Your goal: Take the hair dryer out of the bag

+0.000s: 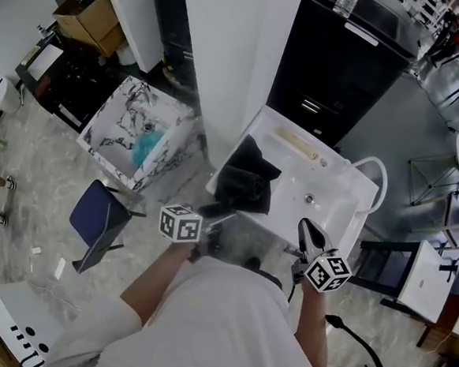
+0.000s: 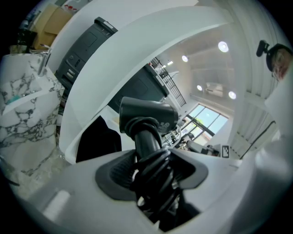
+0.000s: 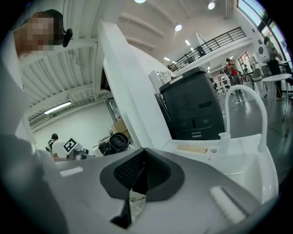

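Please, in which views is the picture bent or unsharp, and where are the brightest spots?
Left gripper view: fisheye bends the white pillar into an arc; hair dryer fairly sharp, the left gripper around it soft; ceiling lamps blown out. Right gripper view: same fisheye, dark corners, glaring lamps. Head view: even light, lines bowed near the edges.

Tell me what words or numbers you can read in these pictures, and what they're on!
No text here can be read for sure.
Hair dryer: a small pale mark on its head, too blurred to read.
Black machine: white labels, too small to read.
Marker cubes: only black-and-white square patterns, no letters or numbers.
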The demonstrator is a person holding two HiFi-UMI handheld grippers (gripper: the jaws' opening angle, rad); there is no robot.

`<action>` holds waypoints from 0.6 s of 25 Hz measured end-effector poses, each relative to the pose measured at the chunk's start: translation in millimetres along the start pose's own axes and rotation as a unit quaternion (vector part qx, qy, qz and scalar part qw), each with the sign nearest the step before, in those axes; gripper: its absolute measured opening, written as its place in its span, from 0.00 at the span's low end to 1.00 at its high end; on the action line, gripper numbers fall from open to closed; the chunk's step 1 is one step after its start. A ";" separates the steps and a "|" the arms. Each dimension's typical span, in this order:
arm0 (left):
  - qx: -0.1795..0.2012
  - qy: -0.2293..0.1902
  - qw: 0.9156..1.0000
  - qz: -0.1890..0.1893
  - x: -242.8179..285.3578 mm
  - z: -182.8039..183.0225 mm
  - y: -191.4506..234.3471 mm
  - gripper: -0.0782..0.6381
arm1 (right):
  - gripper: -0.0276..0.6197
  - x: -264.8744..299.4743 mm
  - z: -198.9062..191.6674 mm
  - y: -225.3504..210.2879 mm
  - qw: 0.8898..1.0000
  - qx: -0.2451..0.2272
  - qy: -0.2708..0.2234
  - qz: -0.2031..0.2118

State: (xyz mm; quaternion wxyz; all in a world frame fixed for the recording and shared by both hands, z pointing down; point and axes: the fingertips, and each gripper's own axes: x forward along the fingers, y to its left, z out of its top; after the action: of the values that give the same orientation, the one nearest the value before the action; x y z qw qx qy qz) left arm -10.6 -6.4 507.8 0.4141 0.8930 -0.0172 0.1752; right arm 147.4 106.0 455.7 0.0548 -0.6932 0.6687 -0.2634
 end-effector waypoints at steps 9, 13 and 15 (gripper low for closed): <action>-0.001 -0.006 1.000 0.006 9.1 -6.4 -16.1 0.42 | 0.05 -13.4 9.2 -7.5 0.999 0.021 -0.021 0.034; -0.005 -0.015 1.000 0.004 13.2 -3.5 -19.3 0.42 | 0.05 -11.1 12.0 -12.9 0.999 0.019 -0.018 0.035; -0.007 -0.016 1.000 0.005 15.4 -3.0 -19.5 0.42 | 0.05 -9.3 12.7 -17.0 0.999 0.022 -0.017 0.033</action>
State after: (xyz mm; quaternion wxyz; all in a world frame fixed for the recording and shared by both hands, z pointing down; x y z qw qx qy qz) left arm 6.3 10.4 500.4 0.4188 0.8928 -0.0298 0.1629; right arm 168.6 113.1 449.4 0.0901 -0.6735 0.6844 -0.2641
